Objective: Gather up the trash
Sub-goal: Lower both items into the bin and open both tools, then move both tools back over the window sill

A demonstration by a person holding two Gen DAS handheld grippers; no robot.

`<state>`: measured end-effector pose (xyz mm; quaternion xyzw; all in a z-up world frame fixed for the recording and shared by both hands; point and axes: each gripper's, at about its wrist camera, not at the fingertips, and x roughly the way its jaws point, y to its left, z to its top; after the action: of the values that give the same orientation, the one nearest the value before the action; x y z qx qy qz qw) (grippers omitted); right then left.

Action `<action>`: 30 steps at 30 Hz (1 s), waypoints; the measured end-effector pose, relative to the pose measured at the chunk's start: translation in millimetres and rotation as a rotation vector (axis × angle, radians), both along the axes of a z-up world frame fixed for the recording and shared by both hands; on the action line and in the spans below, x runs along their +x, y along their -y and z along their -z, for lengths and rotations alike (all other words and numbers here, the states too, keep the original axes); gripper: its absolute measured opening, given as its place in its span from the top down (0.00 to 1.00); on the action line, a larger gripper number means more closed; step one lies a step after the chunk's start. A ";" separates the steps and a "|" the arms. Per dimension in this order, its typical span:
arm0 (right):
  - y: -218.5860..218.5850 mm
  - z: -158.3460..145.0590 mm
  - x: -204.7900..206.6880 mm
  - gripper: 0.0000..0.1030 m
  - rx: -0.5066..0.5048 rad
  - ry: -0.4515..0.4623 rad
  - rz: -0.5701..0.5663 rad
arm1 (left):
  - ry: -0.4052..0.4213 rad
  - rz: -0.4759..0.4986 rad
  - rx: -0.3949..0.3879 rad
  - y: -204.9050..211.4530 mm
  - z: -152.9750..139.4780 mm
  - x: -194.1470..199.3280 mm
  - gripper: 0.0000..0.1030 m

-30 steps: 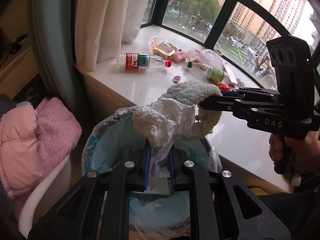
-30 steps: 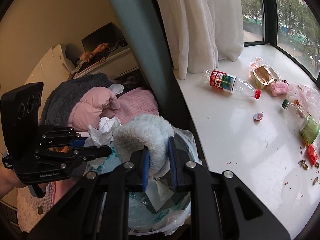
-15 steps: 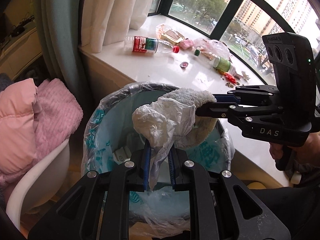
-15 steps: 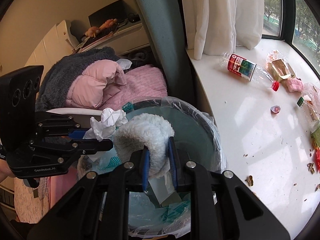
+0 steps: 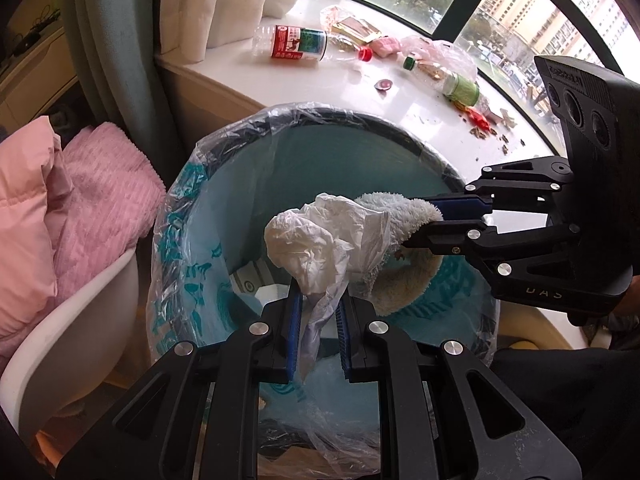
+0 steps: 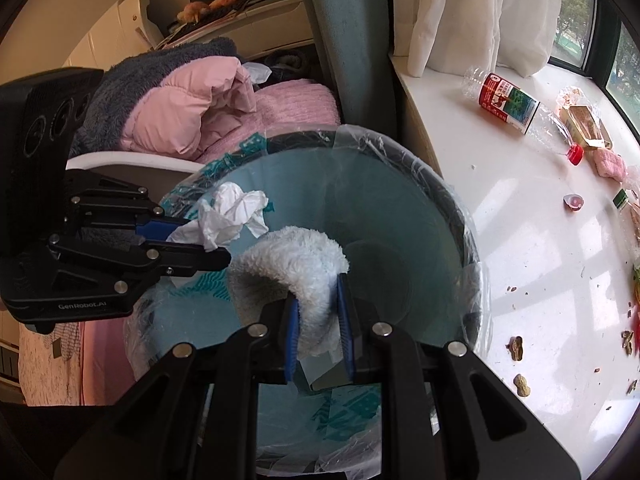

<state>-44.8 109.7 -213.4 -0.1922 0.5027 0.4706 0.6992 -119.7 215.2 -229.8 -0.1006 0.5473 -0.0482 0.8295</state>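
My left gripper (image 5: 318, 312) is shut on a crumpled white tissue (image 5: 308, 244) and holds it over the open trash bin (image 5: 188, 184), which has a clear liner with teal print. My right gripper (image 6: 318, 308) is shut on a fluffy pale-blue slipper (image 6: 288, 256), also over the bin (image 6: 448, 184). The two loads almost touch. The right gripper also shows in the left wrist view (image 5: 448, 220), and the left gripper with its tissue (image 6: 232, 212) shows in the right wrist view (image 6: 200, 240). A box lies at the bin's bottom.
On the white windowsill (image 5: 240, 80) lie a red-labelled plastic bottle (image 5: 296, 42), a green-labelled bottle (image 5: 460, 88), wrappers, a plastic bag (image 5: 444, 52), a small cap and peanut shells (image 6: 520, 384). Pink clothes (image 5: 60, 200) on a white chair stand left of the bin. Curtains hang behind.
Both grippers have moved with their loads from near the sill to lower over the bin's opening. Both stay shut.
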 end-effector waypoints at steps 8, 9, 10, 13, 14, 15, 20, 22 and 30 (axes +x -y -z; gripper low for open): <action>-4.7 14.8 -5.4 0.82 -0.044 0.002 -0.050 | -0.071 0.018 0.027 2.0 26.6 -3.8 0.86; -4.8 16.0 -5.7 0.82 -0.048 0.002 -0.053 | -0.074 0.020 0.029 2.0 27.8 -4.4 0.86; -4.8 17.1 -6.2 0.82 -0.050 0.002 -0.056 | -0.076 0.021 0.030 2.2 28.6 -4.3 0.86; -4.8 20.2 -7.5 0.82 -0.060 0.003 -0.066 | -0.080 0.020 0.031 2.4 30.8 -4.6 0.86; -4.5 21.1 -8.3 0.82 -0.064 0.004 -0.068 | -0.081 0.020 0.031 2.9 31.1 -4.4 0.86; -3.9 21.8 -8.5 0.82 -0.066 0.006 -0.070 | -0.081 0.021 0.033 3.4 31.3 -4.5 0.86; -0.4 20.5 -10.4 0.82 -0.071 0.050 -0.071 | -0.072 0.018 0.036 5.4 29.0 -1.7 0.86; 1.3 19.3 -10.3 0.78 -0.067 0.061 -0.071 | -0.063 0.013 0.037 5.3 26.8 -1.2 0.80; 5.7 4.8 -5.5 0.31 -0.027 0.103 -0.044 | -0.022 -0.013 0.074 4.8 13.5 4.0 0.37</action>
<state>-50.4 103.9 -218.2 -0.2367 0.4682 0.4686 0.7108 -115.7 210.4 -243.3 -0.0739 0.5569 -0.0213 0.8270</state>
